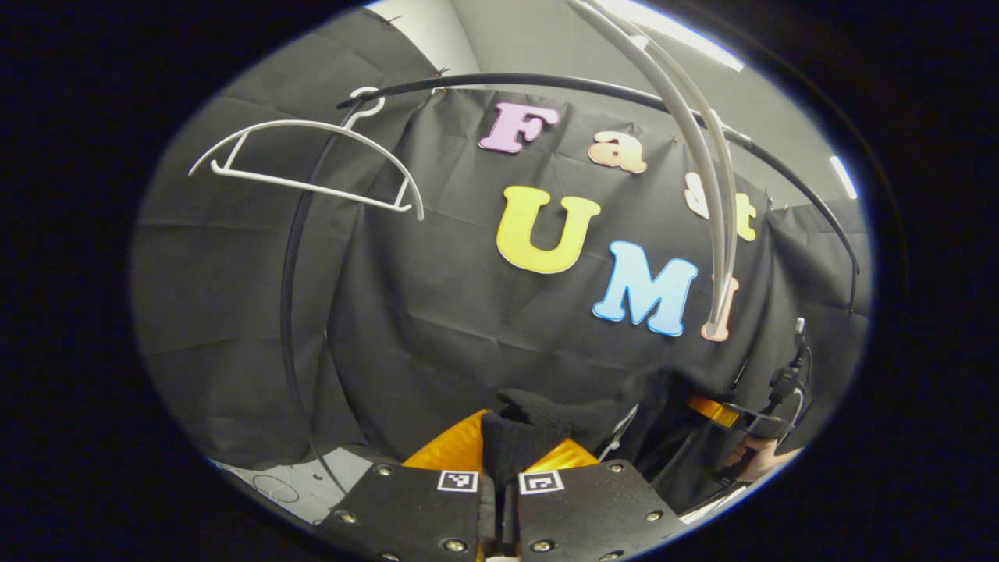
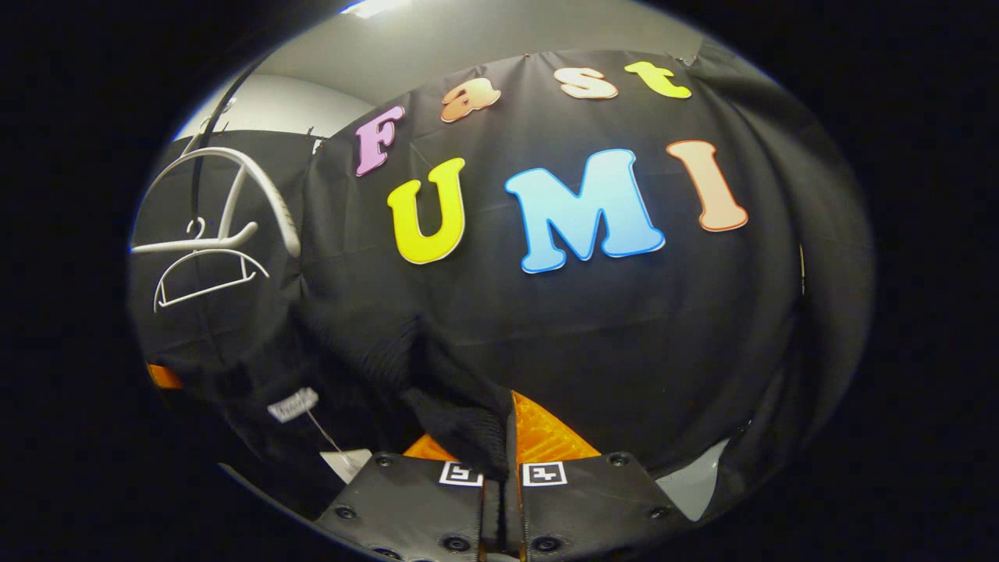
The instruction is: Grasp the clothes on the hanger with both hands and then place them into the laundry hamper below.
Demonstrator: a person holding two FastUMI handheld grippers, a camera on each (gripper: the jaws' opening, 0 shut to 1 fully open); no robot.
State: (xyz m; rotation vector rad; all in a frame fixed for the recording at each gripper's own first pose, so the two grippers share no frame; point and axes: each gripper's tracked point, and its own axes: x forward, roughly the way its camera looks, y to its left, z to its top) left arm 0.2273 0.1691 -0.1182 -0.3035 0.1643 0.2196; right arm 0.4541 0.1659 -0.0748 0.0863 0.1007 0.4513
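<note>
Both tongs, left (image 1: 499, 457) and right (image 2: 503, 453), clamp black garment (image 2: 375, 367); bare white hanger (image 1: 304, 168) on rail (image 1: 546, 82).

**Fabric hides both grips**

In the left gripper view, the dark garment (image 1: 546, 425) covers the left tool's (image 1: 499, 468) fingertips. In the right gripper view, it buries the right tool's (image 2: 503, 460) tips; its white tags (image 2: 293, 406) are too small to read.

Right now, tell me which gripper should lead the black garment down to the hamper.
Neither clearly: left gripper and right gripper each pinch a fold of the black garment, already off the white hanger. Probably lower both together.
</note>
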